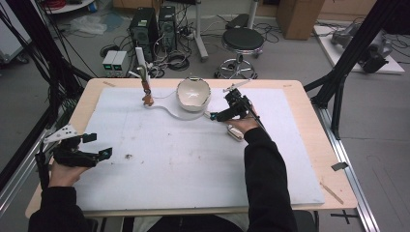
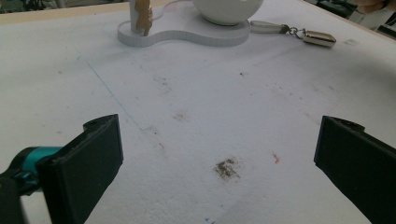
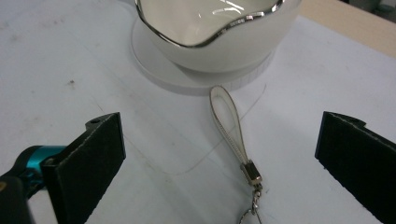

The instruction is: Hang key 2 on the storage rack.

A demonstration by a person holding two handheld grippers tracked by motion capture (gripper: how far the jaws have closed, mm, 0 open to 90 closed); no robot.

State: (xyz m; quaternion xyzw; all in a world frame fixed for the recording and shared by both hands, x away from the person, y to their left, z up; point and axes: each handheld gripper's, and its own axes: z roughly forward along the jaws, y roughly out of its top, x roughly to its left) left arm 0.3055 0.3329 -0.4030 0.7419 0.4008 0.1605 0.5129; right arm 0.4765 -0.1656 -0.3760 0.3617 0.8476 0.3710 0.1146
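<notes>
Right tool (image 3: 219, 154) spread wide over strap loop (image 3: 227, 123) beside white bowl (image 3: 219, 37); left tool (image 2: 217, 158) likewise apart near surface's (image 1: 193, 164) left edge

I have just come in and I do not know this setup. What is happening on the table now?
A person holds a claw in each hand over a white mat. The right claw is open above a strap keychain lying just in front of a white bowl with a silver rim, not yet gripping it. The left claw, also open, waits near the table's left edge, holding nothing.
</notes>
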